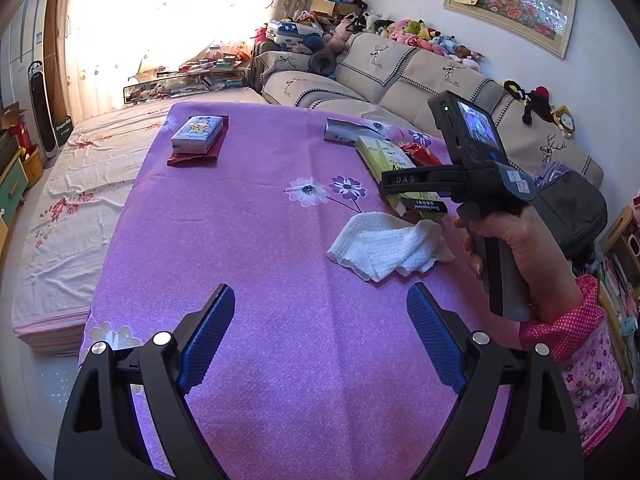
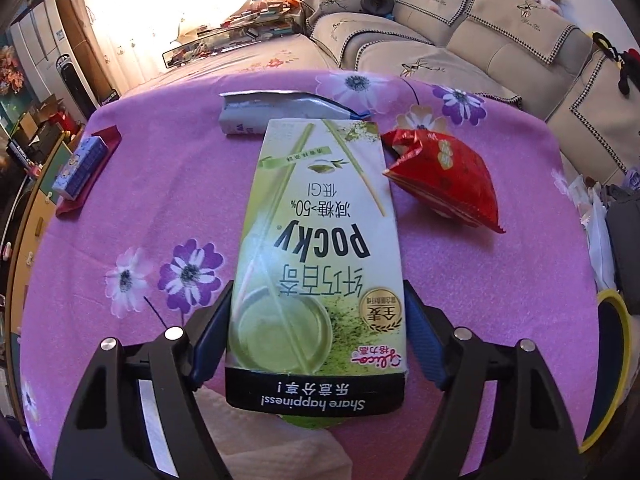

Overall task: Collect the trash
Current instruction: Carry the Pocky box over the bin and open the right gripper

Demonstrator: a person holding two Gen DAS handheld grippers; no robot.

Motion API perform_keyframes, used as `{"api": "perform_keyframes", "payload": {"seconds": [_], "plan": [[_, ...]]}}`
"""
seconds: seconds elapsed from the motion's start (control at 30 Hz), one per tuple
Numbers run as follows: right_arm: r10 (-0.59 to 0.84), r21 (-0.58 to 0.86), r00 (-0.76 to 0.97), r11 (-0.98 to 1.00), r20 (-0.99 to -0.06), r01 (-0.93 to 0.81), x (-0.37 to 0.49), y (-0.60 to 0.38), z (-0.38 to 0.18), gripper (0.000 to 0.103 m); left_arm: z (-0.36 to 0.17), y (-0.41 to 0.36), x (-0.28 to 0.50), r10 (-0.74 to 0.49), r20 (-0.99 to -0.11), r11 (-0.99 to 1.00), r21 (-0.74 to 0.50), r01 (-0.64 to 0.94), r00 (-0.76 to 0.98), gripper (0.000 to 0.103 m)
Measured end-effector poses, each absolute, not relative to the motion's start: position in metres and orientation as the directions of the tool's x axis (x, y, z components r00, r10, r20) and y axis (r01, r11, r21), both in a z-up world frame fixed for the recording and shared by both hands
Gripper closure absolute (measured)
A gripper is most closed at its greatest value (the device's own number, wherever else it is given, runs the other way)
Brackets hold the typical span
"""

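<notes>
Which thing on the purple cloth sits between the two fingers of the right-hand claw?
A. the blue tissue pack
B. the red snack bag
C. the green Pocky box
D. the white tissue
C: in the right wrist view the green Pocky box lies between the blue pads of the right claw, while the red snack bag sits apart to its side.

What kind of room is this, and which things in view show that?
Most likely a home living room. A covered sofa lined with plush toys stands behind the purple-clothed table, a framed flower picture hangs on the wall, and a curtained window is beyond.
</notes>
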State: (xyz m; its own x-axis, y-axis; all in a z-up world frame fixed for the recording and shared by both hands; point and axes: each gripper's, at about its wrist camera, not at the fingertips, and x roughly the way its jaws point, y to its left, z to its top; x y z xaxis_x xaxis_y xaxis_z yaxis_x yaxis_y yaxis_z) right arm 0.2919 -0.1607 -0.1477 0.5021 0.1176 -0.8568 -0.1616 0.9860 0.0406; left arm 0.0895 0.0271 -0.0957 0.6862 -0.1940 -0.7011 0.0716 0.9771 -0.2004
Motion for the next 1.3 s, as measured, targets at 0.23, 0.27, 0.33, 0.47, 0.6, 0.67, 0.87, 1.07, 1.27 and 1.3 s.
{"api": "perform_keyframes", "payload": {"seconds": [0.23,0.27,0.33,0.47,0.6,0.67,0.87,1.07,1.27,1.3], "plan": [[0.182,0.077,0.502,0.972,-0.846,-0.223,0.269,-0.153,-0.128,0.029,-0.096,0.025,0.09,-0.194,-0.704,0.978,-0.196,0.076,0.683,0.016],[0.19,0.078,0.504,0.969,-0.842,-0.235,0.263,-0.153,-0.124,0.029,-0.096,0.025,0.09,-0.195,-0.704,0.978,-0.196,0.076,0.683,0.016],[0.204,0.081,0.513,0.964,-0.834,-0.253,0.25,-0.155,-0.116,0.029,-0.097,0.024,0.089,-0.198,-0.704,0.977,-0.198,0.08,0.683,0.016],[0.223,0.084,0.542,0.959,-0.81,-0.27,0.221,-0.171,-0.1,0.029,-0.097,0.02,0.089,-0.201,-0.704,0.978,-0.19,0.092,0.681,0.016],[0.199,0.081,0.584,0.972,-0.787,-0.222,0.193,-0.216,-0.091,0.029,-0.098,0.013,0.09,-0.2,-0.707,0.979,-0.178,0.103,0.679,0.016],[0.17,0.077,0.596,0.981,-0.785,-0.178,0.184,-0.242,-0.091,0.029,-0.099,0.009,0.092,-0.198,-0.711,0.979,-0.171,0.108,0.674,0.016],[0.018,0.059,0.601,0.997,-0.799,0.048,0.155,-0.357,-0.101,0.029,-0.1,-0.006,0.095,-0.197,-0.717,0.98,-0.147,0.131,0.668,0.016],[-0.102,0.048,0.525,0.963,-0.845,0.264,0.137,-0.463,-0.135,0.029,-0.1,-0.027,0.097,-0.208,-0.719,0.978,-0.134,0.162,0.663,0.016],[-0.149,0.034,0.436,0.922,-0.888,0.385,0.133,-0.527,-0.175,0.029,-0.103,-0.05,0.099,-0.224,-0.729,0.972,-0.124,0.197,0.647,0.016],[-0.151,0.031,0.425,0.919,-0.893,0.393,0.135,-0.531,-0.181,0.029,-0.103,-0.053,0.099,-0.224,-0.73,0.972,-0.119,0.203,0.645,0.016]]}}
